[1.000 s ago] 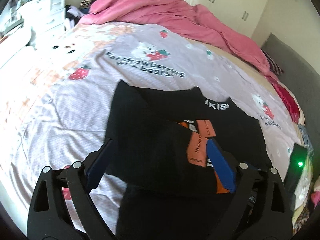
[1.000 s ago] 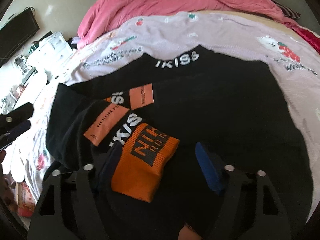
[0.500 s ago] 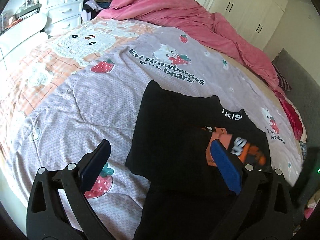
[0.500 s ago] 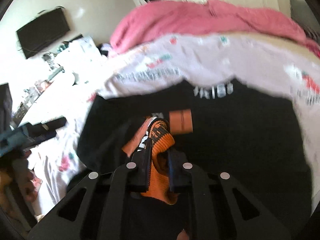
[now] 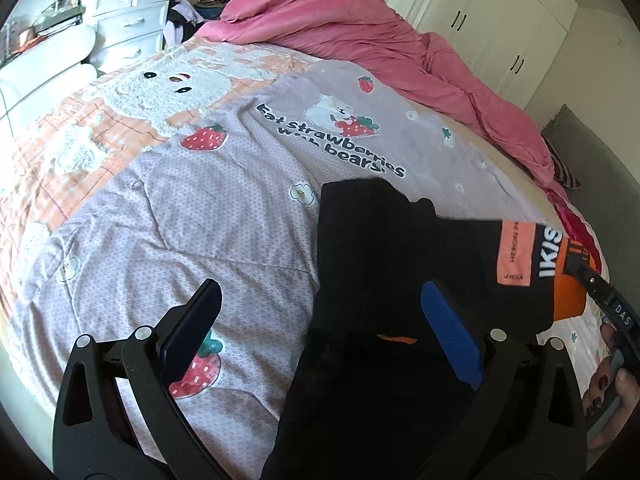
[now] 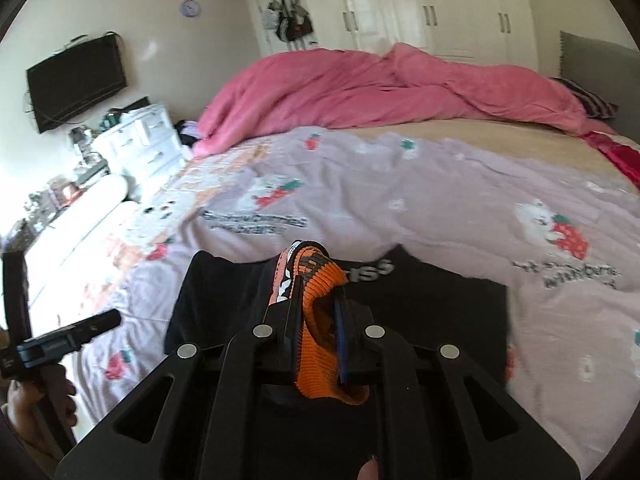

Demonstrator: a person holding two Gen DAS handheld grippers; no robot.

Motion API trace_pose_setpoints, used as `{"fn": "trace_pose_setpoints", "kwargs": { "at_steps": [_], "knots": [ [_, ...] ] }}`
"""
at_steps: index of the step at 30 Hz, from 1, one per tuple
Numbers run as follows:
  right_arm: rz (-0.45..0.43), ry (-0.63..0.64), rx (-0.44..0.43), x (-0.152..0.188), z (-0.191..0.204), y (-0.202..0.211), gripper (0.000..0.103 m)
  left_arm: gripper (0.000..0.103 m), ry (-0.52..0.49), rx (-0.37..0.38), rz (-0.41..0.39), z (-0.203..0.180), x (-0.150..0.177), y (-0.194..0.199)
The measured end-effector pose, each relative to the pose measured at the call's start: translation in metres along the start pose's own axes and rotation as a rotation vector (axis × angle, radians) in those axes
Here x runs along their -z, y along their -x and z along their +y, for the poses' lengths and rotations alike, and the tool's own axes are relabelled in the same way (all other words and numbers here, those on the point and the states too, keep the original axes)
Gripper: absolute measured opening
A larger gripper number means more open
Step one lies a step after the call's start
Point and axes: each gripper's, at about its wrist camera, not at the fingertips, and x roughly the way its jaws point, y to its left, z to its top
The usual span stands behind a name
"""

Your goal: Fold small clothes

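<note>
A black garment with white lettering lies on the strawberry-print bedspread. Its sleeve ends in an orange ribbed cuff, and my right gripper is shut on that cuff, holding it up above the garment's body. In the left wrist view the raised cuff hangs at the right, with a right gripper finger on it. My left gripper stands open over the garment's left edge, with nothing gripped. It also shows at the left of the right wrist view as the left gripper.
A bunched pink duvet lies across the far side of the bed. White drawers stand at the far left, white wardrobes behind the bed, a grey headboard at the right. A dark screen hangs on the wall.
My right gripper has shut on the orange cuff and lifted it off the garment. My left gripper has drawn leftward, so more bare bedspread shows under it.
</note>
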Motion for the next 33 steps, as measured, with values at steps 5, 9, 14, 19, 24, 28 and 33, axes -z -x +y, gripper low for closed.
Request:
{"fn": "trace_pose_setpoints", "kwargs": {
  "at_steps": [5,9,14,19,24,28,33],
  "knots": [
    [0.028,-0.041,0.064,0.014,-0.027,-0.003,0.012,0.094,-0.019,0.004,-0.002,-0.008,0.0,-0.004],
    [0.039,-0.059,0.102,0.024,-0.039,-0.005,0.012,0.093,-0.032,0.011,0.006,-0.013,0.001,-0.008],
    [0.049,-0.067,0.134,0.03,-0.05,-0.008,0.012,0.093,-0.059,0.018,0.024,-0.023,0.002,-0.017],
    [0.069,-0.083,0.144,0.036,-0.056,-0.014,0.012,0.093,-0.101,0.032,0.04,-0.037,0.004,-0.027],
    [0.089,-0.089,0.152,0.04,-0.06,-0.019,0.013,0.093,-0.135,0.035,0.054,-0.05,0.004,-0.038],
    [0.108,-0.088,0.193,0.044,-0.063,-0.022,0.019,0.093,-0.166,0.031,0.069,-0.06,0.005,-0.048],
    [0.121,-0.108,0.235,0.051,-0.071,-0.022,0.03,0.092,-0.196,0.03,0.092,-0.067,0.007,-0.058]
  ]
}}
